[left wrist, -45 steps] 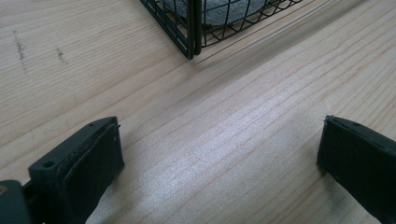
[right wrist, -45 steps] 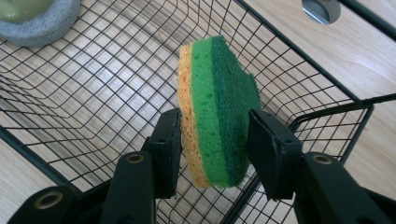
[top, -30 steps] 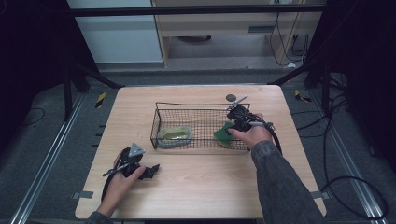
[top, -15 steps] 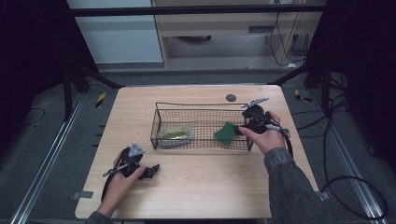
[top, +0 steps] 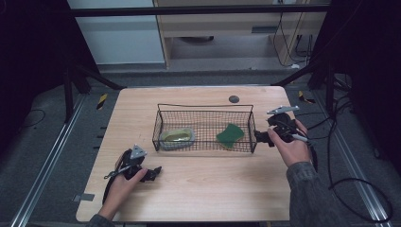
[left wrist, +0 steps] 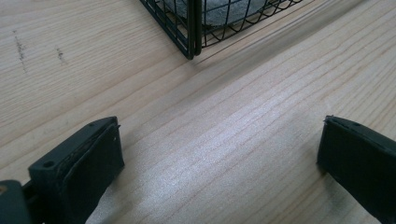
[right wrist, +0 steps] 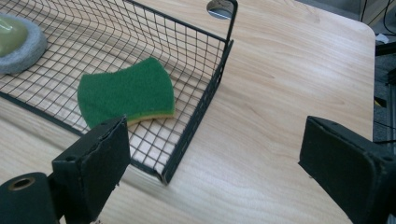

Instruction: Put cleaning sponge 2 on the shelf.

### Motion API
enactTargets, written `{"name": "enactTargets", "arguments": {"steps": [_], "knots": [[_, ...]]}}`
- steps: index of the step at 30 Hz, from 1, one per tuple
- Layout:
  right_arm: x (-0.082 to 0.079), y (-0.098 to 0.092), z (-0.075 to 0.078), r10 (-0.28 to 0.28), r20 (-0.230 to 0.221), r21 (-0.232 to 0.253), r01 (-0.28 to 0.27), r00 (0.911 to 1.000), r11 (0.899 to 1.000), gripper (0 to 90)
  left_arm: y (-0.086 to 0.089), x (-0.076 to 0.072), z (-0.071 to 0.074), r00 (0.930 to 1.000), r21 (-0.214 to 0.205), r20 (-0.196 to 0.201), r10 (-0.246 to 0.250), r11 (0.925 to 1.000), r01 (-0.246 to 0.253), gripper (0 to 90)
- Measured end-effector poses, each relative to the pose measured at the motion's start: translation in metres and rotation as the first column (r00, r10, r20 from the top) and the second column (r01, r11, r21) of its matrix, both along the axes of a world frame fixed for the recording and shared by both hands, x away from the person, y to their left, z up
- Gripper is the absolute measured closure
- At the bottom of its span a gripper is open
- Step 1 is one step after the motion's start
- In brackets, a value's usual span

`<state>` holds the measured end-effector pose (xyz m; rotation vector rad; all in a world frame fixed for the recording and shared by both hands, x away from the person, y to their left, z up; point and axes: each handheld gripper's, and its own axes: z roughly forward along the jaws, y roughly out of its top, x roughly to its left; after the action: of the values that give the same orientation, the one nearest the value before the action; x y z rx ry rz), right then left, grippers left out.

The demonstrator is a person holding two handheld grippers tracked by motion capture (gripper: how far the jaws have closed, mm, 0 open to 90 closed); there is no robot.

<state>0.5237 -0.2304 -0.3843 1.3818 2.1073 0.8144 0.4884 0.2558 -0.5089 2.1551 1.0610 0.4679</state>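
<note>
A pale wooden table (top: pixel 198 189) carries a black wire basket (top: pixel 204 108) at its centre. Inside lie a green sponge (top: pixel 230 135) toward 3 o'clock and a grey-rimmed pad (top: pixel 177 137) toward 9 o'clock. The right gripper (top: pixel 263 137) hangs just outside the basket's 3 o'clock end, jaws wide and empty; the left gripper (top: pixel 153 172) rests at 7 o'clock, jaws also wide. The sponge looks already placed, so the next move probably calls for choosing another item.

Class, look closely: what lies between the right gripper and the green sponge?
The wire basket's end wall stands between the right gripper and the green sponge, in the right gripper view.
</note>
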Motion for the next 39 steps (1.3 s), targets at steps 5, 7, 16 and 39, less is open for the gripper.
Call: {"name": "enactTargets", "arguments": {"steps": [5,7,16,39], "knots": [[-0.014,-0.014,-0.010,-0.018,0.017,0.009,0.017,0.9997,1.000,8.0,0.000,0.000,0.000,1.0000,0.000,0.000,0.000,1.0000,0.000,0.0],[-0.018,-0.019,-0.015,-0.028,0.028,0.013,0.028,0.9992,1.000,8.0,0.000,0.000,0.000,1.0000,0.000,0.000,0.000,1.0000,0.000,0.0],[-0.030,-0.034,-0.045,-0.056,0.030,0.018,0.056,0.9980,0.998,9.0,0.000,0.000,0.000,1.0000,0.000,0.000,0.000,1.0000,0.000,0.0],[-0.021,-0.043,-0.118,-0.136,-0.028,0.039,0.137,0.9904,0.990,9.6,0.000,0.000,0.000,1.0000,0.000,0.000,0.000,1.0000,0.000,0.0]]}}
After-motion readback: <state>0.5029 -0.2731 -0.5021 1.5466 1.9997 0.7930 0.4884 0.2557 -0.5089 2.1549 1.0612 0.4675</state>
